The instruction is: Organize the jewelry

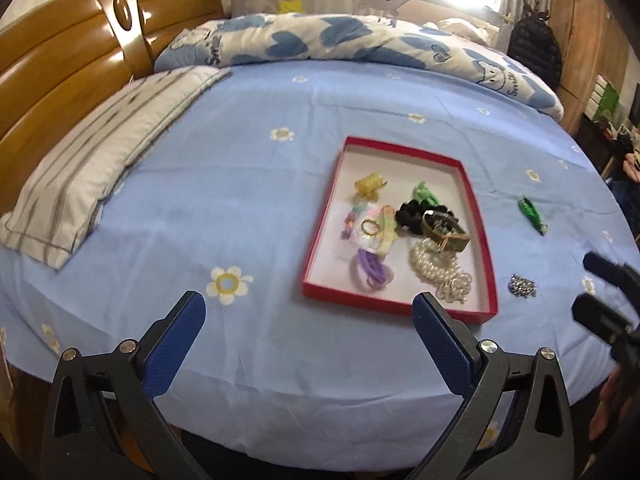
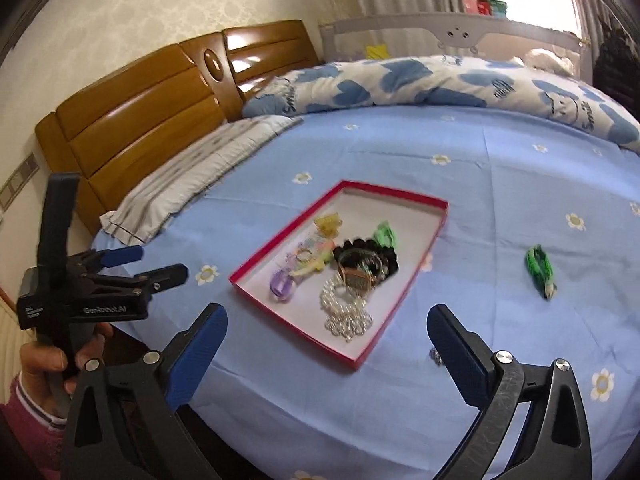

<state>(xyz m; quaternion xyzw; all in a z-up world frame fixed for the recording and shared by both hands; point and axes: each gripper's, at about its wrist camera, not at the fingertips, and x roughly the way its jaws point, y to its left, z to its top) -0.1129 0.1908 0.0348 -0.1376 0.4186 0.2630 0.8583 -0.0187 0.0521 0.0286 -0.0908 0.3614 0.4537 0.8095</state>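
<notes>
shallow red cardboard tray (image 1: 400,308) holds beaded, perhaps pearl, strands (image 1: 436,268).

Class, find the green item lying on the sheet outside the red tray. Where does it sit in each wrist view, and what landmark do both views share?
Left wrist: the green item lies right of centre, on the blue sheet to the right of the red tray.
Right wrist: it lies right of centre, again right of the tray.
Shared landmark: the red tray.
</notes>
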